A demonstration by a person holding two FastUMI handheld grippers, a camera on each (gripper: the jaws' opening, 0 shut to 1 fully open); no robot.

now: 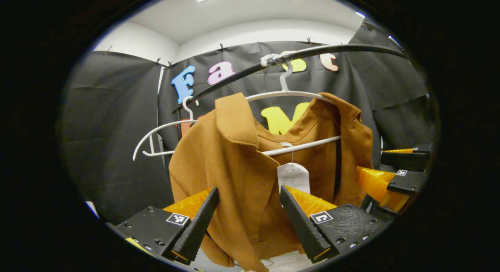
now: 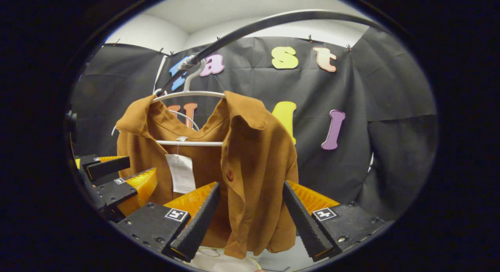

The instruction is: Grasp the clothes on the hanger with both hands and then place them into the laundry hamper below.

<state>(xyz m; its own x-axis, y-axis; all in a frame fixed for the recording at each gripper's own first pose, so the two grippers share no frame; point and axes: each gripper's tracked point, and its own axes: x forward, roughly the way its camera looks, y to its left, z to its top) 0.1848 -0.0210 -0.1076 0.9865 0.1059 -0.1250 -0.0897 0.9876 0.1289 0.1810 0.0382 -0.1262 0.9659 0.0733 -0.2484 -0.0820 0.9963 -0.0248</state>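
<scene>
A brown collared shirt hangs on a white hanger from a black curved rail. A paper tag dangles inside its neck. My left gripper is open, its fingers on either side of the shirt's left front, a little in front of the cloth. In the right gripper view the same shirt hangs on its hanger, and my right gripper is open with the shirt's right front panel between its fingers. The other gripper shows at the right edge of the left gripper view.
A second, bare white hanger hangs on the rail to the left of the shirt. A pale rounded rim shows below the shirt's hem; I cannot tell what it is. The left gripper sits at the left edge of the right gripper view.
</scene>
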